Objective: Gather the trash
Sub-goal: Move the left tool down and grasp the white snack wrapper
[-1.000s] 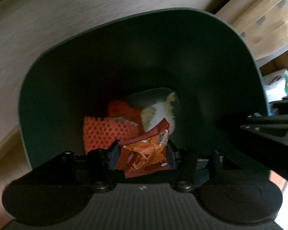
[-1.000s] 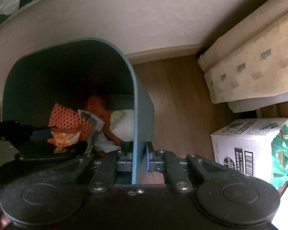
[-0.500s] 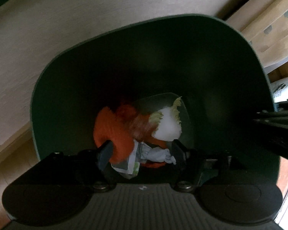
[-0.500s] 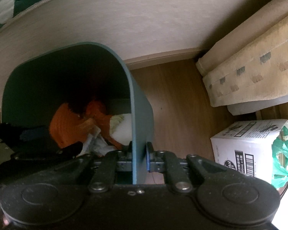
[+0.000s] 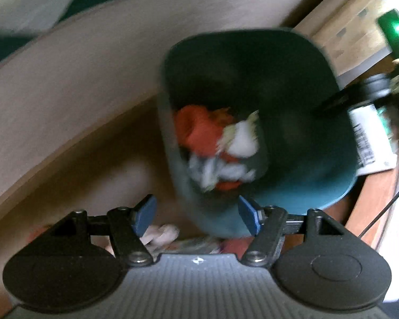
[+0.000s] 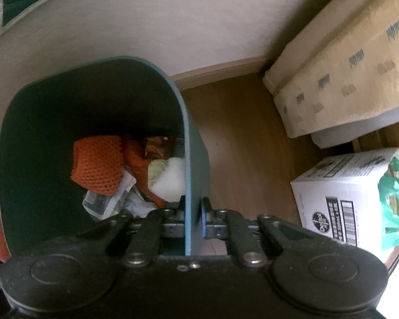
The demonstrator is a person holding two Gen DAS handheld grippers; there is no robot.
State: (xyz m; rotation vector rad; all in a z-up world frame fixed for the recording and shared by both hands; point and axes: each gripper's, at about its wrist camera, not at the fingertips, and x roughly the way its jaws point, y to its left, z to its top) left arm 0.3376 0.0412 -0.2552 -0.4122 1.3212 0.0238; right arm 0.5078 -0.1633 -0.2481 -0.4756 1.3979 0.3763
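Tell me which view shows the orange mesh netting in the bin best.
Right wrist view: the orange mesh netting is sharp, its weave visible inside the bin. The left wrist view shows only a motion-blurred orange patch.

Pale wall (image 6: 173,21) curving behind, brown wooden floor (image 6: 239,133) below it, tan printed cardboard boxes (image 6: 340,66) stacked against the wall, white barcoded carton (image 6: 343,196) near them, green plastic bag (image 6: 393,199) spilling from its open top

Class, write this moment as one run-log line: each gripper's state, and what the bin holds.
left gripper: open, empty, jaws just opened | right gripper: shut on bin wall | bin: orange net, wrappers
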